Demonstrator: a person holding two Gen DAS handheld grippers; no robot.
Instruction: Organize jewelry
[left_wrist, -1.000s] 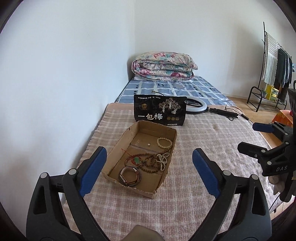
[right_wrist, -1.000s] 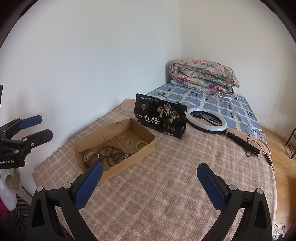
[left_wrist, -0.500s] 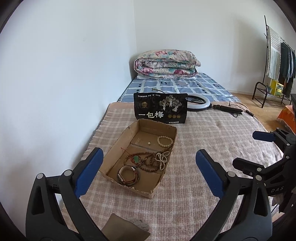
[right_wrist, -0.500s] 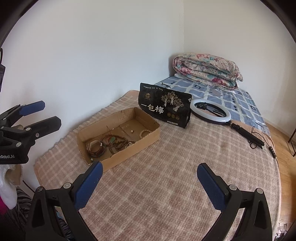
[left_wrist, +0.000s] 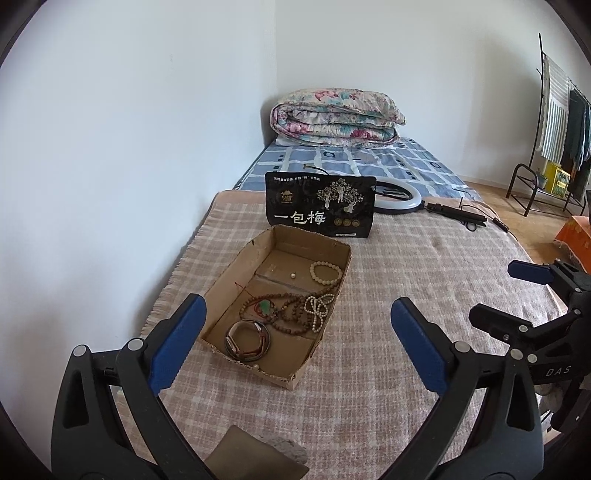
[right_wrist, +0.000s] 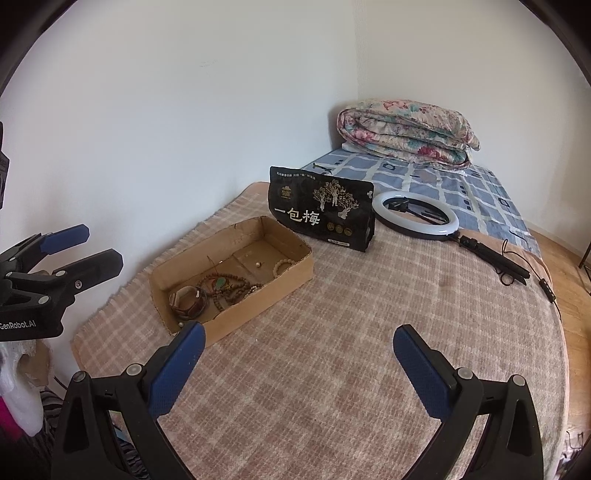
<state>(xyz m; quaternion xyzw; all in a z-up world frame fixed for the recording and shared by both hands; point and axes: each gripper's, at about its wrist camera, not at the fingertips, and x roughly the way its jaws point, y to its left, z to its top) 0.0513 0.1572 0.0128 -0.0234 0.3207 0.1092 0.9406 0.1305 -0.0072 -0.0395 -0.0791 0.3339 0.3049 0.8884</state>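
Both grippers, left (left_wrist: 293, 325) and right (right_wrist: 298, 354), are held wide open and empty. The beads (left_wrist: 291, 310) lie in the box (left_wrist: 221, 280) just ahead; one strand should be pinched gently.

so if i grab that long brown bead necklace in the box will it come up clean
Probably not: the brown bead necklace lies in loose loops, so it should hang limp. It overlaps the pale bead strand, which may drag along inside the cardboard box.
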